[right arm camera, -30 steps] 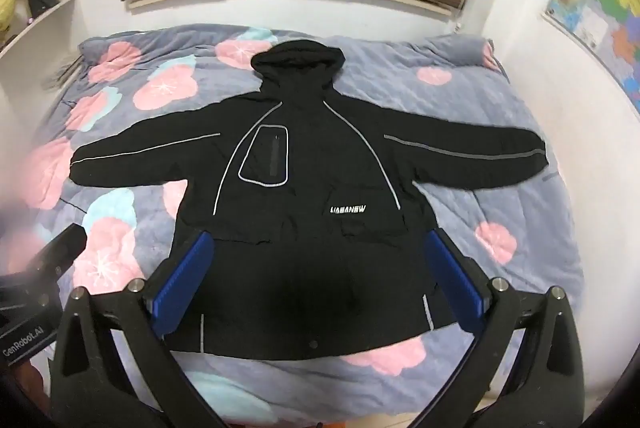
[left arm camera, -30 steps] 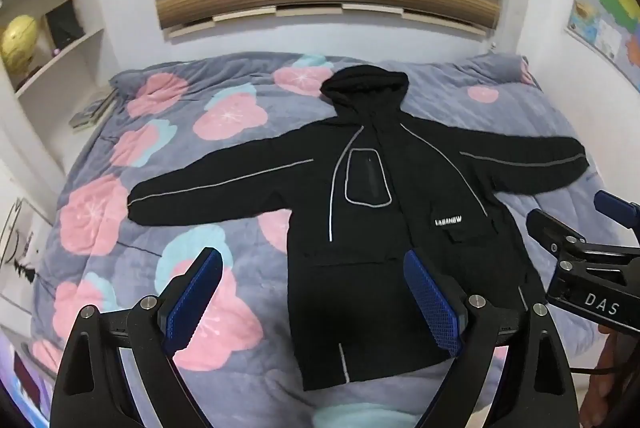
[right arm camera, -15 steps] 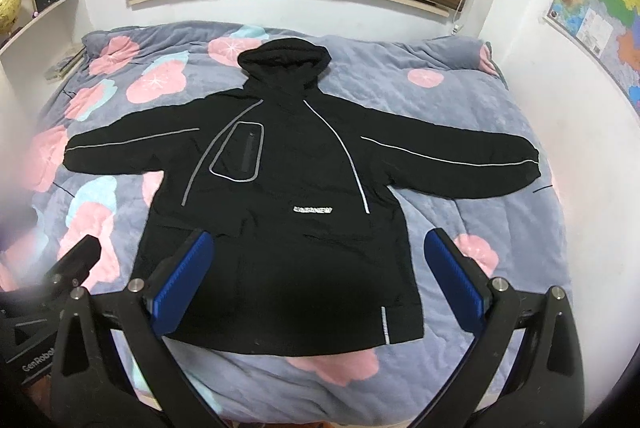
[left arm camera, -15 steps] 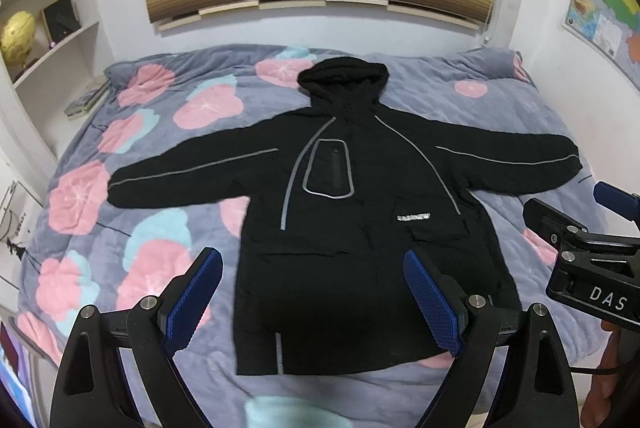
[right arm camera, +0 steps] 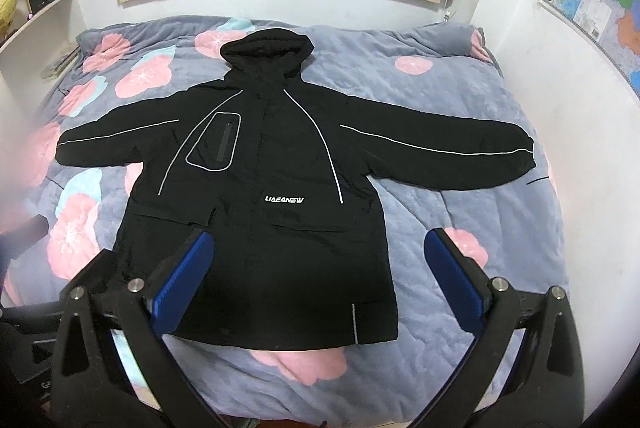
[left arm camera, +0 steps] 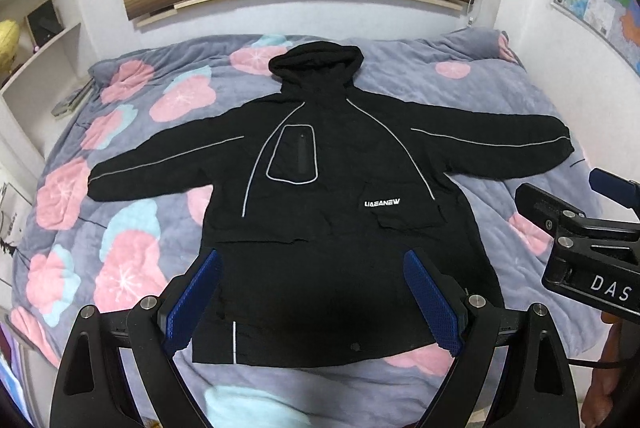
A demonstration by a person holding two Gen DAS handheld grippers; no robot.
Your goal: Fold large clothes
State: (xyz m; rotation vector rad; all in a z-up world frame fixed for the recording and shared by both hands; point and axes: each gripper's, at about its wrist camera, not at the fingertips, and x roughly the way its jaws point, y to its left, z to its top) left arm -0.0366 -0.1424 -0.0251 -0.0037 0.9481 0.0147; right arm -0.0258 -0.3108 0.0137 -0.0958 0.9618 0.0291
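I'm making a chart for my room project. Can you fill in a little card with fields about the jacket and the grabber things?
garment: black hooded jacket with grey piping, spread flat, front up
sleeves: both stretched out sideways
hood: points toward the headboard wall
surface: grey quilt with pink flowers
left gripper: open, holding nothing
right gripper: open, holding nothing
folding: not begun

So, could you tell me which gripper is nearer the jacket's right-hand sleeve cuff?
Right. The right gripper hangs over the hem on that sleeve cuff's side; the left gripper sits further toward the opposite sleeve.

black grippers [left arm camera: 314, 298], blue ribbed pads [left arm camera: 434, 304], silver screws.
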